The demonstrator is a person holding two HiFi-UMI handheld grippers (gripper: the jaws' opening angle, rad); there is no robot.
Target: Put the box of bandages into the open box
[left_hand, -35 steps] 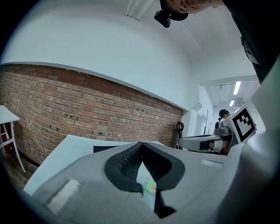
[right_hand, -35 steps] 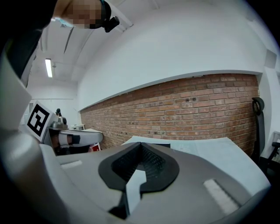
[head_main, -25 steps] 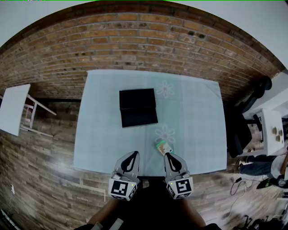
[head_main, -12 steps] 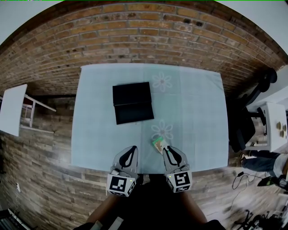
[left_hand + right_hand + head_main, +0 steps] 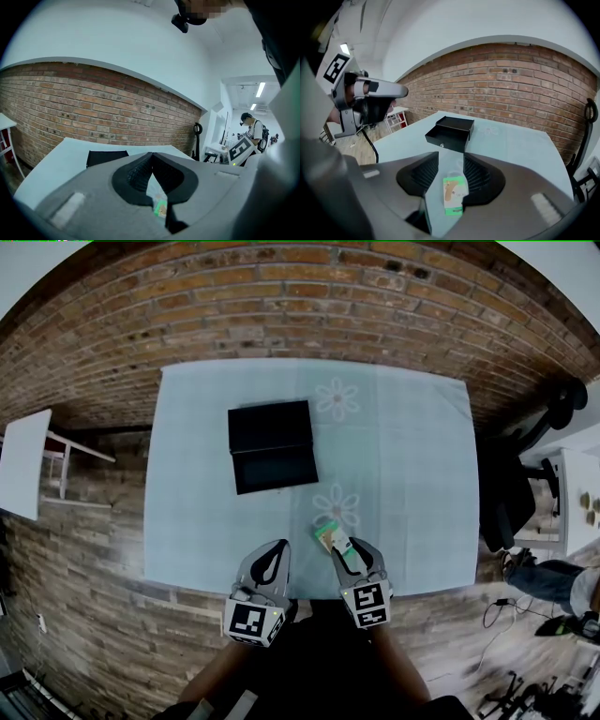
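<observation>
The bandage box [image 5: 329, 538], small, white and green, lies flat on the light blue table [image 5: 412, 474] near its front edge. My right gripper [image 5: 343, 551] is lowered over it. In the right gripper view the bandage box [image 5: 453, 194] sits between the jaws, whose tips [image 5: 451, 157] have just been opening; the pads do not press on it. The open black box [image 5: 272, 444] stands farther back and to the left, and the same black box [image 5: 451, 133] appears ahead of the right jaws. My left gripper [image 5: 277, 547] hovers at the table's front edge, its tips [image 5: 151, 155] together and empty.
A white side table [image 5: 23, 460] stands off to the left. A black office chair [image 5: 511, 493] is at the table's right side, with a person [image 5: 553, 582] beyond it. Flower prints mark the tablecloth [image 5: 337, 399]. A brick-patterned floor surrounds the table.
My right gripper has come down and forward over the bandage box, and its jaws have spread to either side of it. The left gripper has edged forward a little.
</observation>
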